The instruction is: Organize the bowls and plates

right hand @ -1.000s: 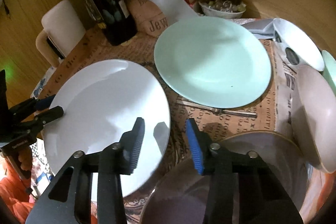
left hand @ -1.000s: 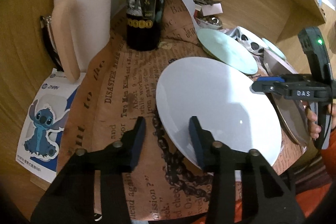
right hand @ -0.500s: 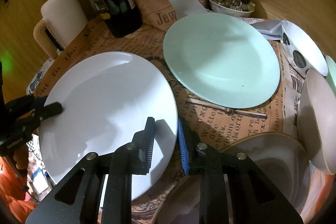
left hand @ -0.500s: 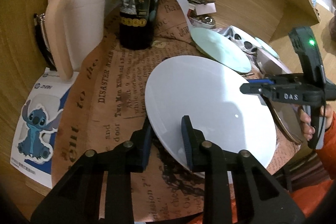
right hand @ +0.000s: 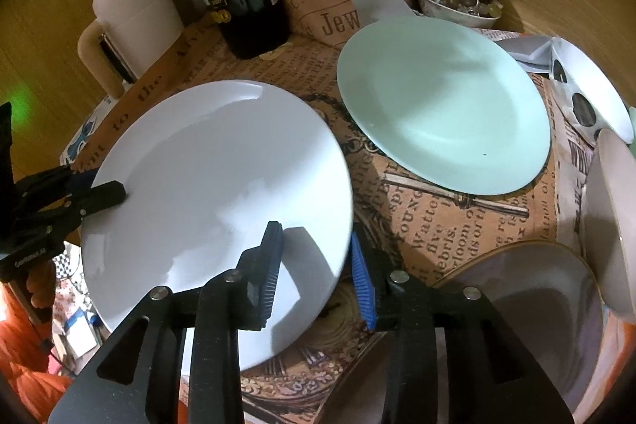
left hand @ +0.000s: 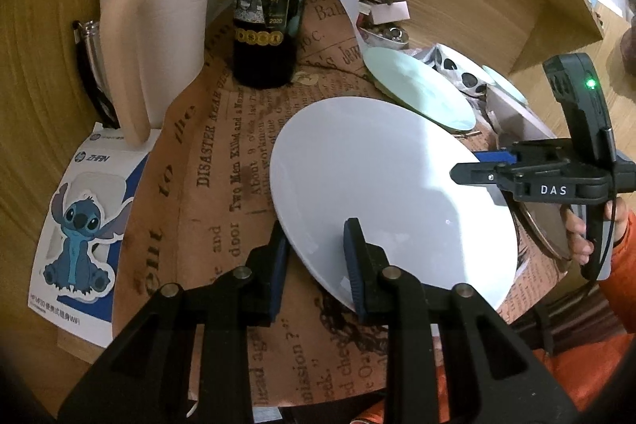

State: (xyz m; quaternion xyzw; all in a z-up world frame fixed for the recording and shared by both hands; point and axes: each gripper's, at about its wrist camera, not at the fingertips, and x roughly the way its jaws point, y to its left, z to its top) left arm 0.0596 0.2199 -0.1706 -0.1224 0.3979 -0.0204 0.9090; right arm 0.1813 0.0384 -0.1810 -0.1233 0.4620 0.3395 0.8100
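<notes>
Left wrist: both claws straddle white plate (left hand: 381, 181) rims.

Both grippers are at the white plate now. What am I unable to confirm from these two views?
- Grip: the left gripper and right gripper straddle the white plate rim; pad contact is unclear, since the plate hides its own underside.
- Grey bowl, right wrist view: partly hidden by the right gripper's body.
- Wine bottle: neck cut off by the top edge in both views.
- Small bowl, right wrist view: contents too small to identify.
</notes>
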